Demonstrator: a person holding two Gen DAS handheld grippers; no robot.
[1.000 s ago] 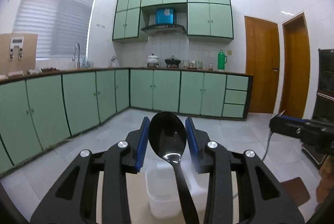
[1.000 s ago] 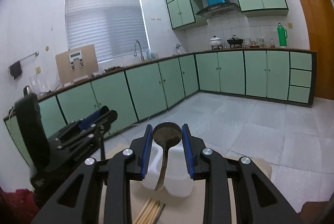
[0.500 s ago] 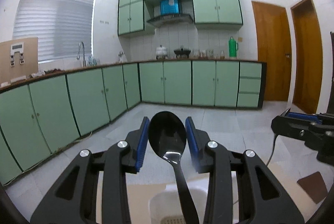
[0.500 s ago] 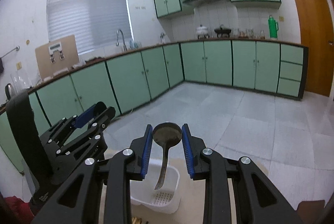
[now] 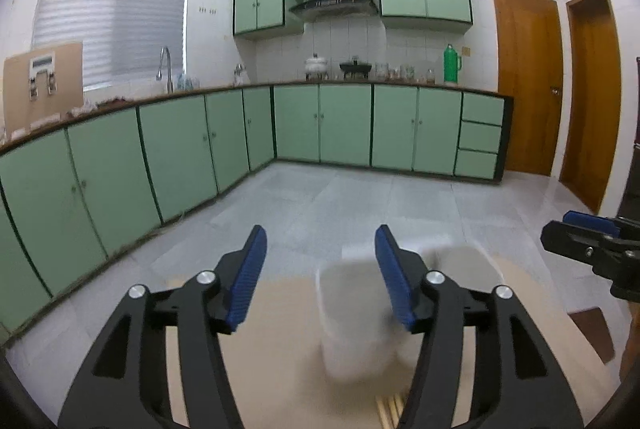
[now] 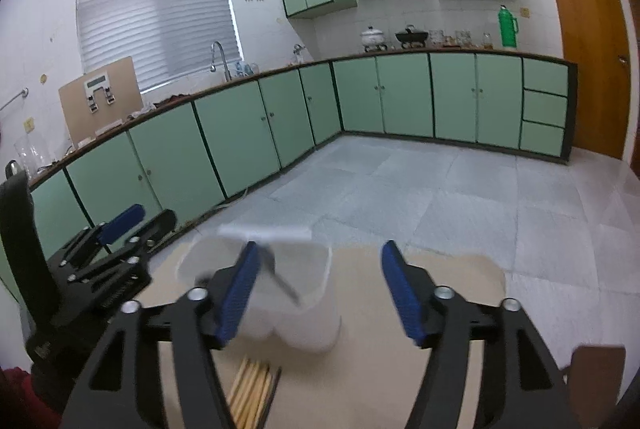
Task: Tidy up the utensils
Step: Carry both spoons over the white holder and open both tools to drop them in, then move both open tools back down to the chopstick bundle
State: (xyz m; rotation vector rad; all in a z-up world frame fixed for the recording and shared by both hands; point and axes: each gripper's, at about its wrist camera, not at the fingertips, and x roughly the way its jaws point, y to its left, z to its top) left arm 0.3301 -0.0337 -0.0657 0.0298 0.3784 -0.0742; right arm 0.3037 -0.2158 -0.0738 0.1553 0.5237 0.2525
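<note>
Both spoons have left the fingers since the earlier frames: a second ago the left gripper (image 5: 320, 279) pinched a black spoon and the right gripper (image 6: 316, 293) a metal one, and now both sets of blue-padded fingers stand wide with nothing between them, their jaws opening at this moment.

Nearest, below the right fingers, a bundle of wooden chopsticks (image 6: 254, 387) lies on the pale counter (image 6: 400, 369); in the left wrist view their tips show just inside the right-hand finger. Just ahead of both grippers stands the white utensil holder (image 6: 296, 317), blurred. In the right wrist view a thin dark handle (image 6: 282, 279) slants across its mouth just beside the left-hand finger; which spoon it is I cannot tell. The black spoon cannot be made out in the left wrist view, where the holder sits behind the right-hand finger.

Beyond the counter edge lie the grey tiled floor (image 5: 340, 197) and, farthest, the green cabinets (image 5: 344, 125).
</note>
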